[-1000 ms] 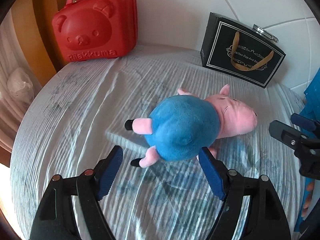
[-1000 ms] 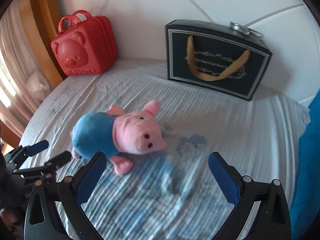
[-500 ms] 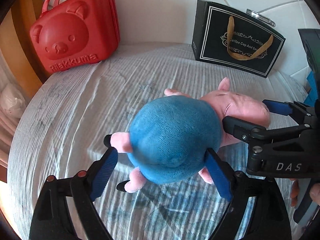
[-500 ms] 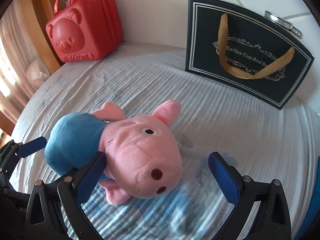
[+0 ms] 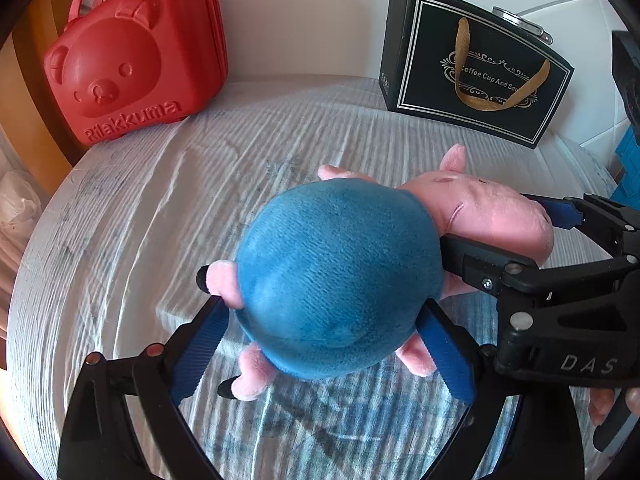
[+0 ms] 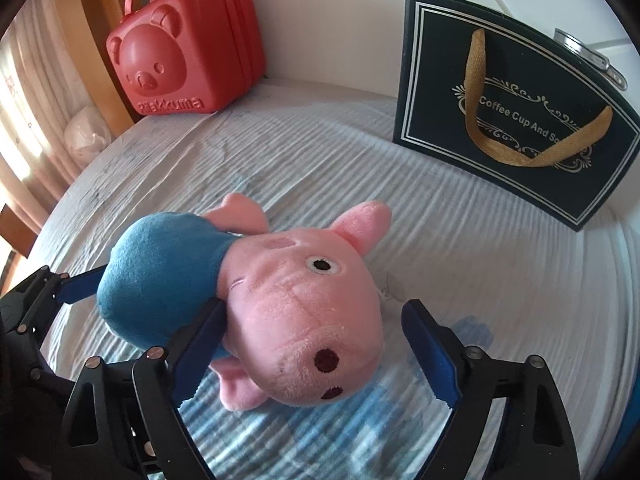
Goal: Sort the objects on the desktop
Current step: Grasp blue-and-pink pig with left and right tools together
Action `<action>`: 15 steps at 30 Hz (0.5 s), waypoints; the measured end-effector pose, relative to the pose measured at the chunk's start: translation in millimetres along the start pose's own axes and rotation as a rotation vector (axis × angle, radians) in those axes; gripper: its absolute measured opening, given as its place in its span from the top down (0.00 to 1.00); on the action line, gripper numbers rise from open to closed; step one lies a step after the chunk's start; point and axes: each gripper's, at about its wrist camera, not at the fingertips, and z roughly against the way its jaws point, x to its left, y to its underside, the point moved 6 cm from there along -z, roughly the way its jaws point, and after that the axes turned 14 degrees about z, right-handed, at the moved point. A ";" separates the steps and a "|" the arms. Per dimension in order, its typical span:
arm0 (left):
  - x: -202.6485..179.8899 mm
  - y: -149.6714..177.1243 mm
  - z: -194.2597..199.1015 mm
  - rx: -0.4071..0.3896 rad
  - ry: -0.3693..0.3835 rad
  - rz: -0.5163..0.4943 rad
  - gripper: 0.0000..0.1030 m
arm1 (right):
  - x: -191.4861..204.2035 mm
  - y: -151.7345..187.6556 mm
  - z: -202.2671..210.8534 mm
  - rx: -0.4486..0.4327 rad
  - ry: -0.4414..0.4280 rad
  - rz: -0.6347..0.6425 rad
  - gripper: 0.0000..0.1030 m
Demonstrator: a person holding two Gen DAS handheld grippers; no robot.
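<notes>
A plush pig with a blue body and a pink head lies on its side on the white striped cloth. My left gripper straddles the blue body; its jaws are opening and the pads sit right at the body's sides without squeezing it. My right gripper straddles the head, and its jaws are closing. Its left pad touches the plush, while the right pad stands clear of the snout. In the left wrist view the right gripper comes in from the right.
A red bear-face case stands at the back left against the wall. A black gift bag with gold ribbon handles stands at the back right. A blue object is at the right edge. A hand shows under the right gripper.
Both grippers came down and in over the pig, which now lies between their fingers. The left jaws widened around the body. The right jaws narrowed around the head.
</notes>
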 end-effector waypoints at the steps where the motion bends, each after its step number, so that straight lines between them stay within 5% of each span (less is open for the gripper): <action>1: -1.2 -0.4 -0.3 -0.006 0.001 -0.004 0.08 | 1.2 -1.2 0.3 -0.002 -0.003 0.005 0.22; 7: -5.2 -1.2 3.8 -0.052 0.008 -0.030 0.30 | 7.1 -2.8 1.4 0.004 0.001 0.034 0.36; 15: -4.6 0.8 19.9 -0.065 0.020 -0.035 0.35 | 12.1 -1.4 14.4 -0.016 0.010 0.040 0.40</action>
